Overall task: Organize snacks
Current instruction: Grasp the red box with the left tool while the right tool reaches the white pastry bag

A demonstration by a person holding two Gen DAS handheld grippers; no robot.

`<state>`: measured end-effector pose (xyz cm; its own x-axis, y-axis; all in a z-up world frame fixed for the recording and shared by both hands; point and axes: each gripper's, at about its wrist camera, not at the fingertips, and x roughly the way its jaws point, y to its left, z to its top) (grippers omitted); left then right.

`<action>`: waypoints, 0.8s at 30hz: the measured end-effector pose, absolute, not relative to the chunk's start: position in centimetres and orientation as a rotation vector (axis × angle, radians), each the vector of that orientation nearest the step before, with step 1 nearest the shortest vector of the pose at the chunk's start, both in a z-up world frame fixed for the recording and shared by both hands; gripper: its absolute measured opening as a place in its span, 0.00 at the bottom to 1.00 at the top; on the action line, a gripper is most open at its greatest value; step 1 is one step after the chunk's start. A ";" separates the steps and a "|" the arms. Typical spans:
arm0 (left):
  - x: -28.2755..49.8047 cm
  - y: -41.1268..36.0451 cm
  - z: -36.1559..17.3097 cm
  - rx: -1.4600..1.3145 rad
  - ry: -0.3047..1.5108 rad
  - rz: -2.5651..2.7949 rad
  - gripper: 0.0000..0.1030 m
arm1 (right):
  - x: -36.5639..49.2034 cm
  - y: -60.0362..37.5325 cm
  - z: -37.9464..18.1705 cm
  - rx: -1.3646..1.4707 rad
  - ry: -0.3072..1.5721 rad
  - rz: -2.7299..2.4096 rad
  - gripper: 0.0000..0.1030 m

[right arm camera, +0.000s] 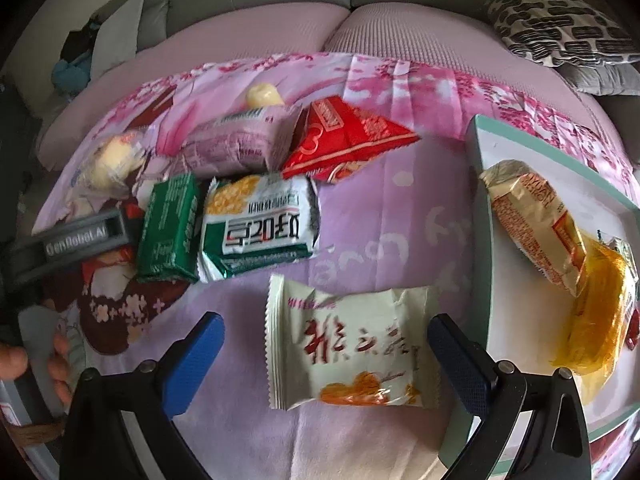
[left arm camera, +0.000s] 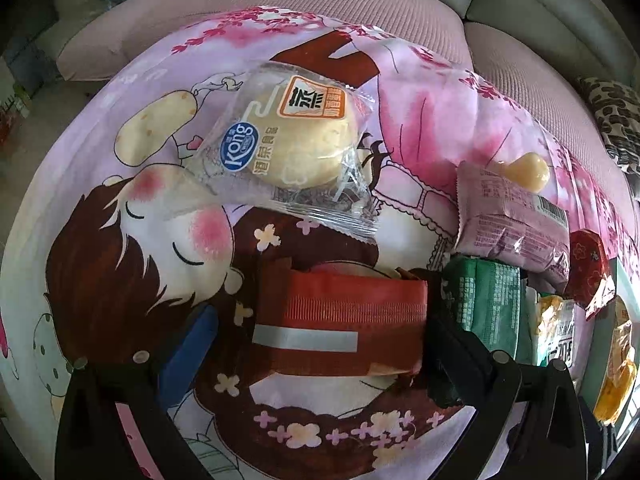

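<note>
My left gripper (left arm camera: 320,328) is open around a red-brown snack packet (left arm camera: 340,320) lying on the cartoon-print cloth; its jaws stand on either side, not pressing it. A clear-wrapped round cake (left arm camera: 296,148) lies beyond it. My right gripper (right arm camera: 326,356) is open around a pale packet with red characters (right arm camera: 348,340) on the cloth. A white tray with a teal rim (right arm camera: 486,240) at the right holds a cream-and-orange packet (right arm camera: 532,216) and a yellow wrapper (right arm camera: 596,312).
Loose on the cloth are a green packet (right arm camera: 170,228), a white-and-green corn packet (right arm camera: 260,224), a red triangular packet (right arm camera: 344,140), a pink packet (right arm camera: 236,144) and a small yellow candy (right arm camera: 262,96). A sofa (right arm camera: 280,28) with a patterned cushion (right arm camera: 560,28) lies behind.
</note>
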<state>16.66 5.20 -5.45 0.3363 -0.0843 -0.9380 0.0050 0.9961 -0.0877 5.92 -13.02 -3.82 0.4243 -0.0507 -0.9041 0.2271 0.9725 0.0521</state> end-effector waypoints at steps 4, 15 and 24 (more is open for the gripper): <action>16.8 5.3 -5.5 -0.078 1.235 -0.044 0.99 | 6.0 -13.0 -4.2 0.178 1.131 -0.165 1.00; 16.6 5.9 -5.3 -0.069 1.228 -0.052 0.81 | 5.8 -13.9 -3.7 0.275 1.093 -0.132 0.96; 16.4 5.8 -4.6 -0.086 1.217 -0.086 0.66 | 5.8 -13.6 -3.0 0.236 1.073 -0.138 0.63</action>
